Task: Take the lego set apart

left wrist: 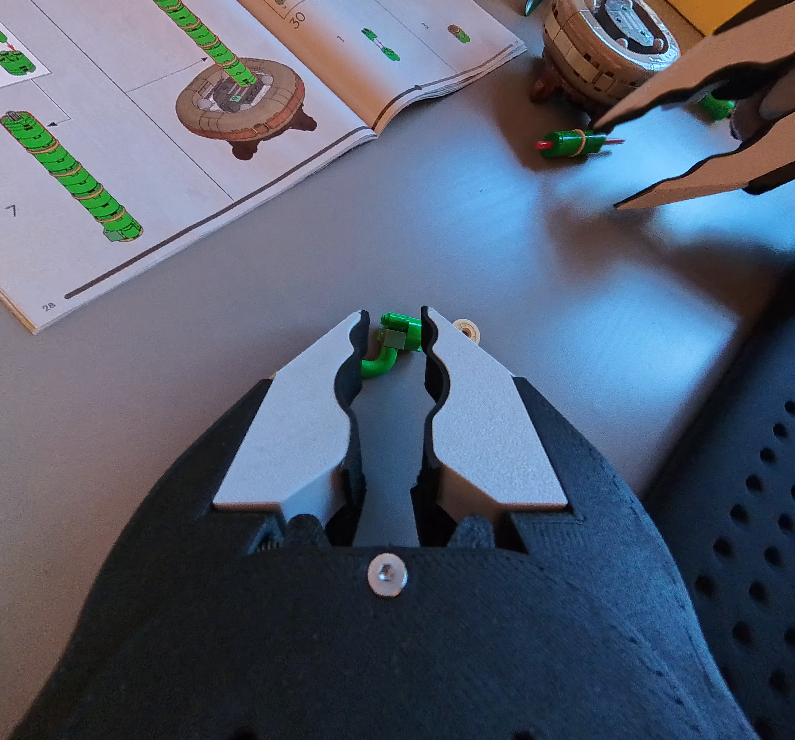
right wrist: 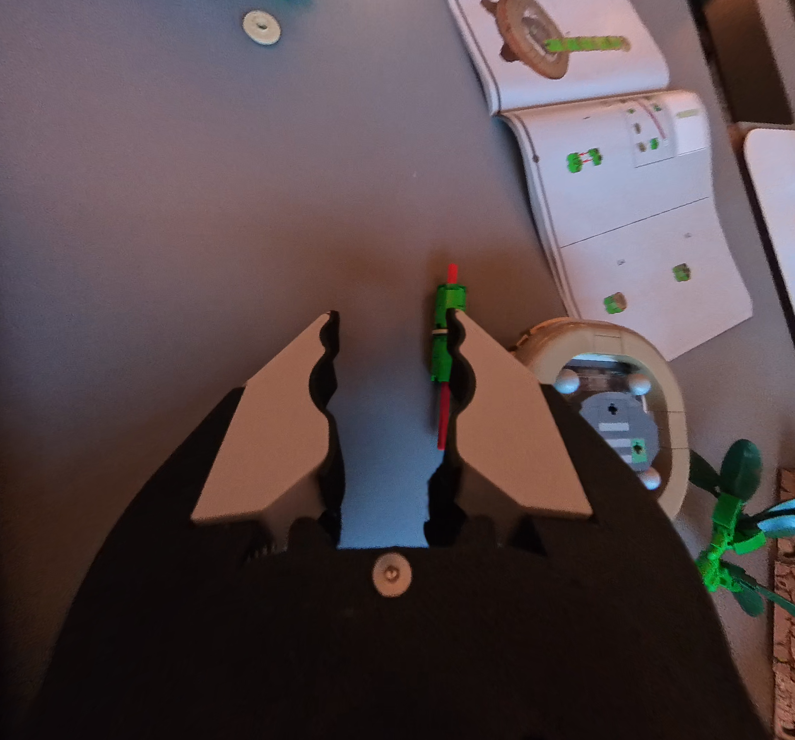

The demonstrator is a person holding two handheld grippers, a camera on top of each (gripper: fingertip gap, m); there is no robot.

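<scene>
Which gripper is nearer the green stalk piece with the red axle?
Right. The right gripper has the green stalk piece against its right finger; the left gripper sits well away, around a small green cluster.

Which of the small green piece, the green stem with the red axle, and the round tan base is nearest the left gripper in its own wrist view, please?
1. Small green piece, between the left gripper's jaws.
2. Green stem with red axle, far right.
3. Round tan base, beyond it, upper right.

A green stem segment (right wrist: 447, 332) on a red axle lies flat near the round tan base (right wrist: 602, 409).
</scene>
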